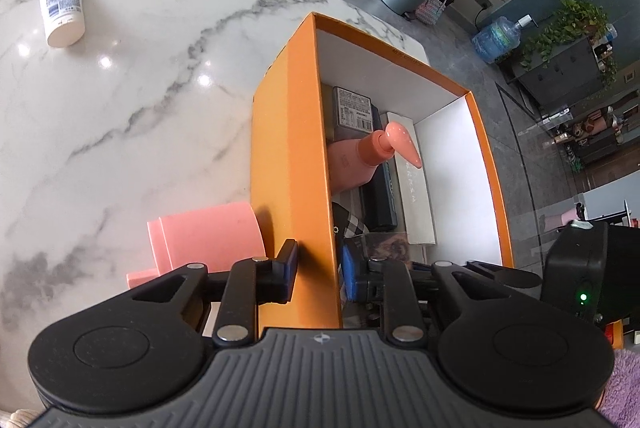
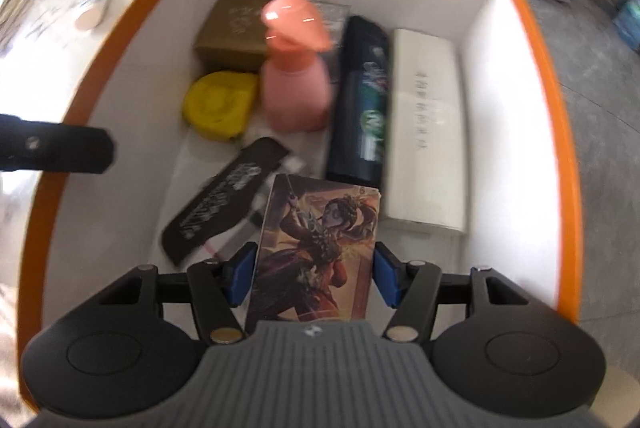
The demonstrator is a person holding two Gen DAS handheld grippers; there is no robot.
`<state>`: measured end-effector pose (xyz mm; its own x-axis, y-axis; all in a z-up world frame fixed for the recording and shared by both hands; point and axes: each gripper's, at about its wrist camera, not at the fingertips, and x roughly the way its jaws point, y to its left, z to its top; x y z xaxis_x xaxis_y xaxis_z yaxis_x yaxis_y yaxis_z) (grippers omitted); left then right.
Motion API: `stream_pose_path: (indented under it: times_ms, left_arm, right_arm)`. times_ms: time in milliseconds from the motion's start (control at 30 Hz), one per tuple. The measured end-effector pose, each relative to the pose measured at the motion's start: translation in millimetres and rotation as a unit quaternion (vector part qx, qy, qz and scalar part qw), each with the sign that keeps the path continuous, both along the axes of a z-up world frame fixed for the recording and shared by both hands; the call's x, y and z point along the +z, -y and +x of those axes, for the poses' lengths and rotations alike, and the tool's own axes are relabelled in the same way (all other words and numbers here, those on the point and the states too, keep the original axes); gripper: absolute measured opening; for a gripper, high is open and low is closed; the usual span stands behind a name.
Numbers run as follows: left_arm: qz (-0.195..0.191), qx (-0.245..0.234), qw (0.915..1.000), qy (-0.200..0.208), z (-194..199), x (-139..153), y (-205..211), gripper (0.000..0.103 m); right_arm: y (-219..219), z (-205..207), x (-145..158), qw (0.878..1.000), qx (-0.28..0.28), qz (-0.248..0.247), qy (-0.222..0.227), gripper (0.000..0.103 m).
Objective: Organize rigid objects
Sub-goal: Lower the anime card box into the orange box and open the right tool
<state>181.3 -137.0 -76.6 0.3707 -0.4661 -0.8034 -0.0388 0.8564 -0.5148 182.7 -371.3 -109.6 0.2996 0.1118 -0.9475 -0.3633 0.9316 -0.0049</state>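
Left tongs [image 1: 320, 278] clamp the box [image 1: 294, 164] wall; right tongs [image 2: 314, 274] seemingly grip a card [image 2: 316, 252] inside it

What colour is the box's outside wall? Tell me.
Orange outside, white inside. The box shows it best in the left wrist view.

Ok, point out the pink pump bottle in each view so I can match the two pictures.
Left wrist view: the pink pump bottle is mid-frame inside the orange box, against its near wall, nozzle pointing right.
Right wrist view: it stands upper centre, between the yellow round item and the dark blue box.
Shared landmark: the long white box.
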Motion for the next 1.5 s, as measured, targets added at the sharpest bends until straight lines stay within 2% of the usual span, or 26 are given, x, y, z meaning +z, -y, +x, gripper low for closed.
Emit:
stream_pose_path:
  times_ms: [167,267,400,500,633,833,1033,1100,1167,1233,1267,1333,1400,1467,1500]
  left_arm:
    - [-0.002,0.000,1.0000,-0.002,-1.1,0.1,-0.1,0.026]
    - [-0.004,-0.002,1.0000,0.001,-1.8,1.6,0.0,0.026]
    - [-0.005,0.001,1.0000,0.001,-0.7,0.0,0.4,0.026]
    - [-0.010,0.006,0.9999,-0.001,-0.9,-0.5,-2.1,0.026]
    - [-0.011,0.018,0.9998,-0.001,0.0,0.8,-6.3,0.026]
    - [-0.015,0.026,0.9995,0.009,6.4,6.2,-9.9,0.026]
    - [-0.019,0.030,0.9993,0.009,11.2,4.6,-13.6,0.026]
    - [-0.021,0.030,0.9993,0.007,12.4,3.3,-13.8,0.026]
    - [-0.024,0.029,0.9993,0.007,12.8,3.1,-15.4,0.026]
    - [-0.027,0.028,0.9992,0.006,13.0,2.8,-17.1,0.026]
    - [-0.029,0.029,0.9991,0.006,12.9,2.2,-17.5,0.026]
    - [-0.032,0.030,0.9990,0.006,12.7,1.5,-17.8,0.026]
    - [-0.033,0.031,0.9990,0.006,12.2,1.2,-17.8,0.026]
    - [-0.033,0.031,0.9990,0.005,11.9,1.4,-17.9,0.026]
    - [-0.033,0.031,0.9990,0.005,11.8,1.7,-17.9,0.026]
  right_arm:
    - [-8.5,1.6,-2.3,0.999,0.012,0.027,-0.028,0.061]
    - [0.1,1.9,-3.6,0.997,-0.019,0.033,-0.060,0.061]
    - [15.7,-0.4,-9.7,0.994,-0.052,0.007,-0.095,0.061]
    - [18.6,-3.4,-6.8,0.994,-0.055,0.010,-0.092,0.062]
    - [17.1,-4.6,10.5,0.995,-0.074,0.035,-0.064,0.074]
    - [14.2,4.6,11.0,0.983,-0.145,0.099,-0.051,0.075]
    - [1.4,7.0,2.5,0.981,-0.154,0.102,-0.061,0.076]
    - [-3.4,6.9,-4.5,0.980,-0.152,0.096,-0.080,0.074]
    - [-6.8,3.3,-8.6,0.980,-0.147,0.100,-0.087,0.066]
    - [-12.1,-2.5,-6.4,0.984,-0.127,0.091,-0.081,0.063]
    - [-14.3,-6.4,-4.8,0.986,-0.109,0.097,-0.081,0.056]
    - [-19.3,-13.3,-2.3,0.987,-0.084,0.099,-0.090,0.053]
    - [-26.3,-20.4,0.3,0.991,-0.055,0.090,-0.081,0.053]
    - [-28.8,-24.7,2.5,0.991,-0.046,0.106,-0.066,0.044]
    - [-30.2,-25.5,4.3,0.990,-0.042,0.119,-0.058,0.042]
